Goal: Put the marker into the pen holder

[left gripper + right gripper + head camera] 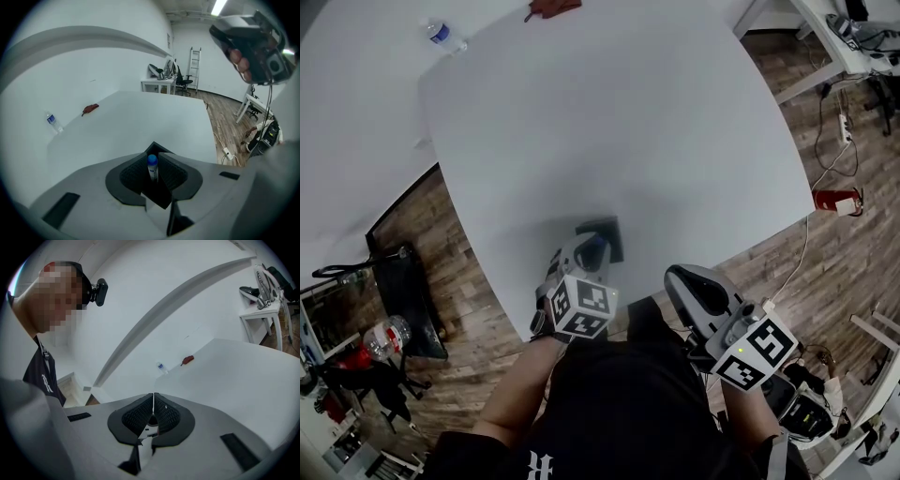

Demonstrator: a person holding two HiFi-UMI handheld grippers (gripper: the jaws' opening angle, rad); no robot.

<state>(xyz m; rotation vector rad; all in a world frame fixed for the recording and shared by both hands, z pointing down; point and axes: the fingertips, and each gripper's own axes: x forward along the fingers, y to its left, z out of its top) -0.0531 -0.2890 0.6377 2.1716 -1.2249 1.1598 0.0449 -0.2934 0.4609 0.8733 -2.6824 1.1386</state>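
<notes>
My left gripper (pixel 587 249) hangs over the near edge of the white table (pixel 609 112), right above a dark square pen holder (pixel 607 231). It is shut on a white marker with a blue cap (pixel 152 165), which stands upright between the ribbed pads. Past the jaws in the left gripper view, only a dark corner of the pen holder (pixel 155 145) shows. My right gripper (pixel 698 292) is off the table, to the right of the left one and nearer my body. Its jaws are shut with nothing between them (pixel 153 405).
A water bottle (pixel 445 36) and a small red object (pixel 551 7) lie at the table's far edge. A red fire extinguisher (pixel 836 200) and cables lie on the wooden floor to the right. Left of the table stands a black bag (pixel 403 281).
</notes>
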